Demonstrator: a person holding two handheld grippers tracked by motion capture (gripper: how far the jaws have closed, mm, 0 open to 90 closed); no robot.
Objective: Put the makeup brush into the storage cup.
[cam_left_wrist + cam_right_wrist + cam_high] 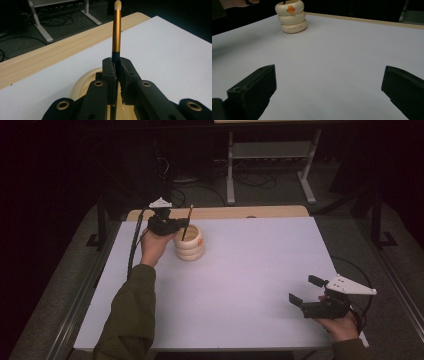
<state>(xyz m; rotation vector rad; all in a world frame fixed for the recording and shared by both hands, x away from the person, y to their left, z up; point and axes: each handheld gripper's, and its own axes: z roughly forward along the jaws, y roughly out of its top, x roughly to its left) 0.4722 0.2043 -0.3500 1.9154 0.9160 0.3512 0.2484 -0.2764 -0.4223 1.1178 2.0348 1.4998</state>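
Note:
A cream ribbed cup (189,244) with an orange mark stands on the white table (250,265) at the back left; the right gripper view has the cup (291,17) far off. A thin brush (187,222) with a black and gold handle leans out of the cup. My left gripper (181,224) is shut on the brush just above the rim. In the left gripper view the brush (116,30) rises upright from between the left gripper's (117,70) jaws, over the cup (82,83). My right gripper (303,290) stands open near the front right corner, the right gripper (329,82) holding nothing.
A wooden strip (220,213) runs along the table's far edge. Beyond it stand a metal stand's legs (230,170) and cables on the dark floor. The table's front edge lies close under my right hand (342,327).

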